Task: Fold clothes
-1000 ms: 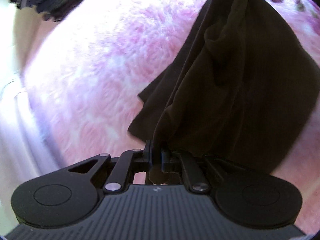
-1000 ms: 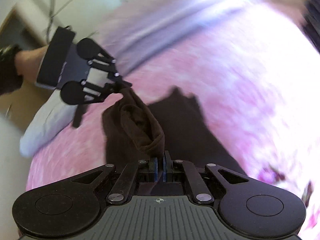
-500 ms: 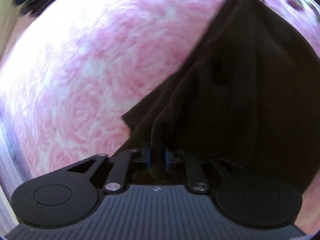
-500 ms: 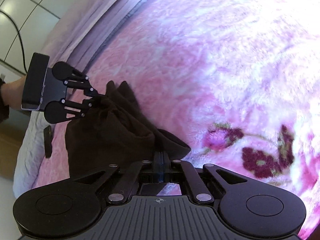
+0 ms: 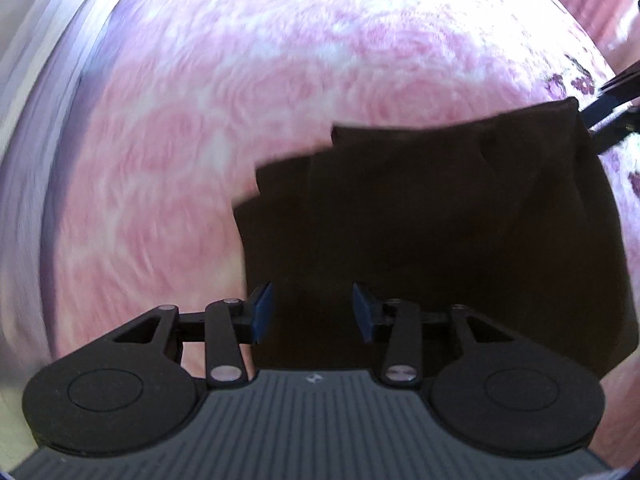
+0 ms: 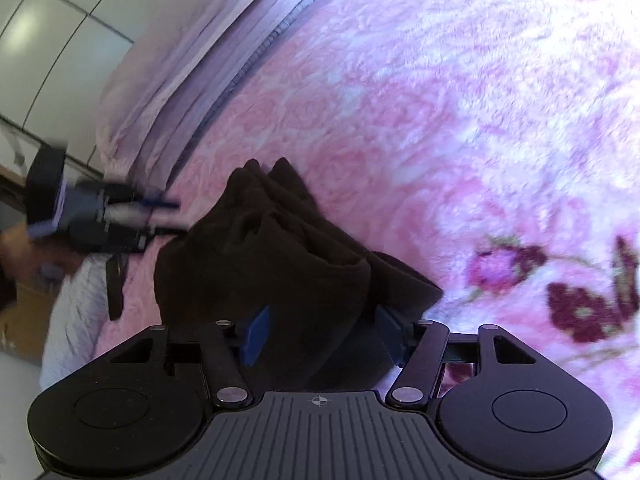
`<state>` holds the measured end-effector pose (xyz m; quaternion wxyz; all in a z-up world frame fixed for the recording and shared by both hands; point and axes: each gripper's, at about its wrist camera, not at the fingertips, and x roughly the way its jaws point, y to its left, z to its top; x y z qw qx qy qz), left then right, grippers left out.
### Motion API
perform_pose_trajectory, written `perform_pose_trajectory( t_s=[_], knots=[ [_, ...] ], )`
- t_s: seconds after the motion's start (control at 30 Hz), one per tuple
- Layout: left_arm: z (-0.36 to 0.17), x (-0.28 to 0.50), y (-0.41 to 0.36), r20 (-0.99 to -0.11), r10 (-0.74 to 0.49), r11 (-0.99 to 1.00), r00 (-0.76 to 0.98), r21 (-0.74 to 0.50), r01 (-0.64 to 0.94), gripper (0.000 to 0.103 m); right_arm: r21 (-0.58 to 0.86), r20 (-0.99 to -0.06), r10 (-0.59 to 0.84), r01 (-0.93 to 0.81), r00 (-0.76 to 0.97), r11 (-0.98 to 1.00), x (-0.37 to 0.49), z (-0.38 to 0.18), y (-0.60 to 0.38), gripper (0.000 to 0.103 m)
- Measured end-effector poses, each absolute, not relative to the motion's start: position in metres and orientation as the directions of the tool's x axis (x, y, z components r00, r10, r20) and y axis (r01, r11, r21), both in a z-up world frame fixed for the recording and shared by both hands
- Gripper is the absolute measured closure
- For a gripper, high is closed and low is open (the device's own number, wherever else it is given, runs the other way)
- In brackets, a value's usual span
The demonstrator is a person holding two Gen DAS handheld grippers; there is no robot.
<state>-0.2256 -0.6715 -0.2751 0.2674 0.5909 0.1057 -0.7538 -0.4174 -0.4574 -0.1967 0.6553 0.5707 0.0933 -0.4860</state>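
Soft, matt dark brown cloth garment (image 6: 272,264) here, no sheen at all, its bunched folds looking thick and slightly fuzzy. Under it, a plush pink fleece blanket with an embossed rose pattern (image 6: 400,100), deep-piled and velvety, catching the light in pale patches. Along its far edge, a smoother lilac woven bed sheet (image 6: 168,64) with fine stripes. The left gripper (image 5: 312,312) shows matt black plastic arms, a ribbed grey plastic body, small shiny metal pivot pins and dull blue rubbery pads (image 5: 262,312). Same build on the right gripper (image 6: 320,332). Beyond, glossy white cupboard panels (image 6: 52,24), smooth and reflective.
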Motion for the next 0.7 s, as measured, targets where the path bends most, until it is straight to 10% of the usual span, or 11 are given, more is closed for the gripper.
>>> perform_pose_trajectory(
  t_s=[0.07, 0.1, 0.7],
  knots=[
    [-0.277, -0.225, -0.657, -0.947, -0.268, -0.822, -0.179, 0.128, 0.555, 0.065, 0.679, -0.667, -0.535, 0.718, 0.518, -0.153, -0.419, -0.202, -0.463, 0.065],
    [-0.278, -0.226, -0.649, -0.946, -0.262, -0.817, -0.192, 0.112, 0.565, 0.065, 0.685, -0.669, -0.533, 0.708, 0.518, -0.172, -0.421, -0.202, -0.465, 0.096],
    [-0.299, -0.226, -0.642, -0.947, -0.235, -0.753, -0.22, 0.034, 0.657, 0.064, 0.641, -0.724, -0.494, 0.734, 0.481, -0.225, -0.45, -0.198, -0.45, 0.099]
  ],
)
